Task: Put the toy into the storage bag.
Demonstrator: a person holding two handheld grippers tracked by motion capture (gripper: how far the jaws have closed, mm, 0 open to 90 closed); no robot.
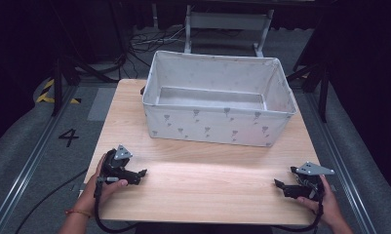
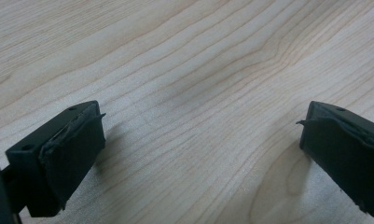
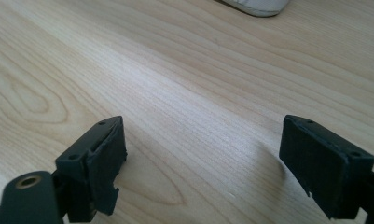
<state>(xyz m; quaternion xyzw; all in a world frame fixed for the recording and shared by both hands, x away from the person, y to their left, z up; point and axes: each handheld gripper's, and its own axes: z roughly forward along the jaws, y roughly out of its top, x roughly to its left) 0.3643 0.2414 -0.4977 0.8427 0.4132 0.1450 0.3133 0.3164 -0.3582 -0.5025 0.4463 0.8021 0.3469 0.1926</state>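
Resting at the near corners of the pale wooden table [image 1: 198, 180], both hand-held tools, with nothing between the jaws of either. Nearest thing to them: white fabric storage box with small grey print [image 1: 217, 124], sitting on the far half of the table.

Hidden or hard to read: far outer wall of the box, screened by its own rim; floor of the box only partly seen past the near wall; printed motifs too small to identify. Cut off in the right gripper view, all but one rounded white corner of the box [image 3: 257, 7] at the top edge. Wrists and forearms cropped by the bottom edge of the high view.

Long axis of the box: across the table, side to side, parallel to the near edge; open mouth facing up; walls upright, slightly flared.

Beyond both tools, well apart from each. Left black two-jaw gripper [image 1: 140, 174] near the box's front left, jaws aimed towards the table's middle, spread wide over bare wood [image 2: 198, 126], gripping nothing. Right black two-jaw gripper [image 1: 283, 178] near the box's front right, aimed inward as well, jaws likewise wide apart [image 3: 203, 154], nothing held, close above the tabletop. Grey three-cornered plate atop each.
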